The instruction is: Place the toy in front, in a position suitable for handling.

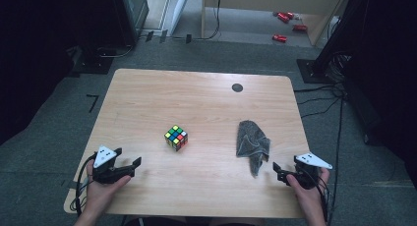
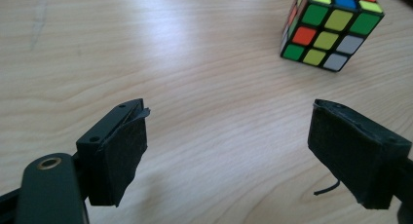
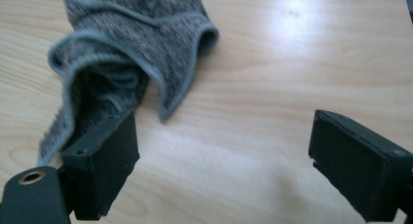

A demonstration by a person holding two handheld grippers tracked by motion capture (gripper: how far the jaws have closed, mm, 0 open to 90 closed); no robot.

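A scrambled colour cube (image 1: pixel 176 137) sits near the middle of the wooden table (image 1: pixel 196 98). To its right lies a crumpled grey cloth (image 1: pixel 252 145). My left gripper (image 1: pixel 136 163) hovers low at the front left, open and empty, pointing at the cube (image 2: pixel 331 29), which lies well ahead of its jaws. My right gripper (image 1: pixel 276 169) is at the front right, open with nothing between its pads. The cloth's (image 3: pixel 131 48) near tail lies just ahead of and beside its left pad (image 3: pixel 104 165); whether they touch I cannot tell.
A small dark round spot (image 1: pixel 237 87) marks the table's far right part. Cables trail from both grippers over the front edge. Beyond the table are dark equipment stands, floor cables and some red objects (image 1: pixel 287 24) by a wooden frame.
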